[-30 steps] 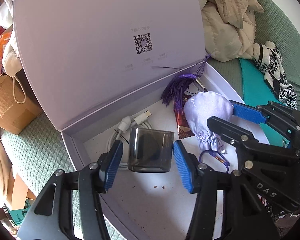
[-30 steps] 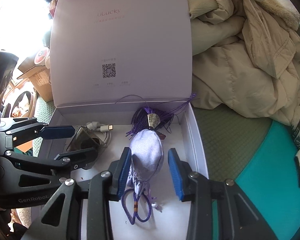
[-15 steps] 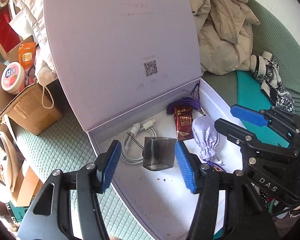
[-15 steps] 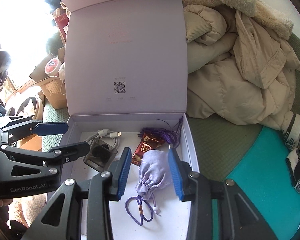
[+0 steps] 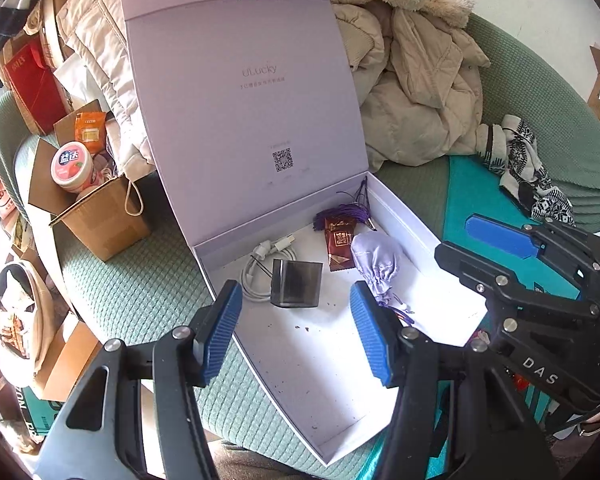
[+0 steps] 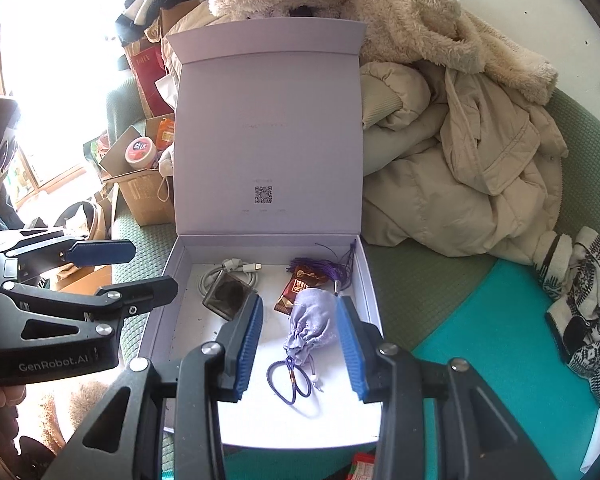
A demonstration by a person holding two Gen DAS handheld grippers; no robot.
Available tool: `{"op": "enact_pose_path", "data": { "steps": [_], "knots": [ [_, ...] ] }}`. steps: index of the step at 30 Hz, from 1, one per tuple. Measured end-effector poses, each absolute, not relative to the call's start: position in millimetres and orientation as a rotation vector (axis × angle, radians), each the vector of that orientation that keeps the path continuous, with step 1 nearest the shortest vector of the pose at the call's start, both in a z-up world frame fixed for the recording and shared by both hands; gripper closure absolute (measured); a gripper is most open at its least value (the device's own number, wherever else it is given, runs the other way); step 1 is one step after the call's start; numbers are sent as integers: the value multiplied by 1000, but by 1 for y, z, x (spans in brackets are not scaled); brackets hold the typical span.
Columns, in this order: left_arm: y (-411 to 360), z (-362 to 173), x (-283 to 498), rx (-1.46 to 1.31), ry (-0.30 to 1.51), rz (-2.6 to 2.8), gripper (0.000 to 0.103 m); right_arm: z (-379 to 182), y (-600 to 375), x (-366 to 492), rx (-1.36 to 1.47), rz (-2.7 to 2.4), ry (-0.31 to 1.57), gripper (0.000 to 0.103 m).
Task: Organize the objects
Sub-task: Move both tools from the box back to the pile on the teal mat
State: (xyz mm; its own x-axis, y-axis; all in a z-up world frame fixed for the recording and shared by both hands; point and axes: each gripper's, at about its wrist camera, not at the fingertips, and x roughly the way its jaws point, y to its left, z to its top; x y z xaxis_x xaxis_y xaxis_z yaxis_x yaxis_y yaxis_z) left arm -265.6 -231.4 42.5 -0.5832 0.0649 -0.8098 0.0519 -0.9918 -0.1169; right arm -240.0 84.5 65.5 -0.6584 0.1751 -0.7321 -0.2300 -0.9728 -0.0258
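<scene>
Both claws (image 5: 296, 328) (image 6: 298, 342) empty and apart, farther above the box (image 5: 396, 220) than 1 second earlier.

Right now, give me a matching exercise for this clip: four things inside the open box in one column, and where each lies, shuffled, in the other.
Things
1. white cable
2. smoky clear cube
3. dark red packet
4. lilac drawstring pouch

Places, as the right wrist view shows them
A. mid-floor on the right, cord loop trailing toward the camera
B. coiled in the far left corner
C. under the purple tassel, near the far wall
D. partly on the coil, just in front of it

Pairs: 1-B, 2-D, 3-C, 4-A
</scene>
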Motion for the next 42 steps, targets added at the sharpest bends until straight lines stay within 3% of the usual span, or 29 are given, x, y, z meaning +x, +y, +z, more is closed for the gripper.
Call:
{"op": "enact_pose_path", "data": {
  "steps": [21,42],
  "knots": [
    [-158,90,-166,-1327,-137,2800,47,92,63,-129,-1087,2659,105,65],
    [-60,82,-89,-1336,-59,2684,44,81,59,-12,-1087,2546,186,65]
  ]
}}
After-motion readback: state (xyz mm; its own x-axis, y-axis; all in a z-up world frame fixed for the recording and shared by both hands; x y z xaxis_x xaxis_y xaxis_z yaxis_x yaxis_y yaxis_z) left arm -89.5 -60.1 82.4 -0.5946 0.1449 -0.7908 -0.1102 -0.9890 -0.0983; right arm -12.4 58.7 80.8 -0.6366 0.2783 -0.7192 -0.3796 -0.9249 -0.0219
